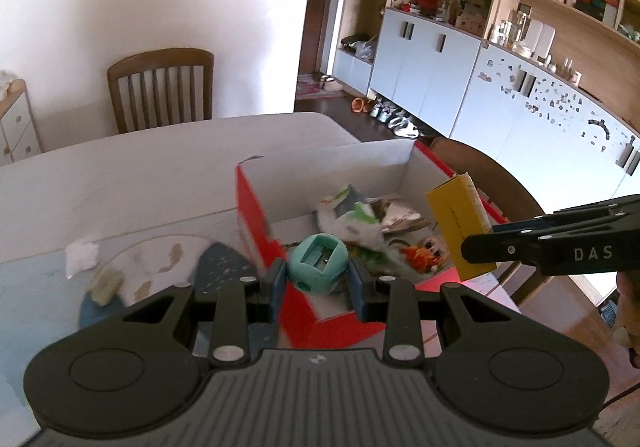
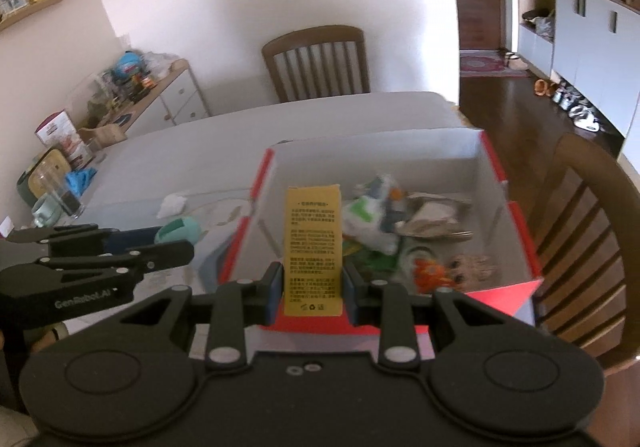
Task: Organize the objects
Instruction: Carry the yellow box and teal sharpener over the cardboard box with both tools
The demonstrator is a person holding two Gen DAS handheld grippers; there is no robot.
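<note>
The left gripper [image 1: 318,279] clamps a teal cube [image 1: 318,263] above the near corner of a red box [image 1: 256,223] on the counter [image 1: 140,175]; the right gripper [image 2: 311,287] grips a yellow carton [image 2: 313,247] upright over the box's near wall. Inside lie crumpled packets [image 2: 376,219] and an orange toy [image 2: 434,273], blurred, their details illegible. A white wad [image 1: 82,254] sits on the counter left of the box.

A teal rounded toy [image 1: 318,262] and an upright yellow carton [image 2: 312,249] hang above the red-sided box [image 2: 516,215] of jumbled packets.
</note>
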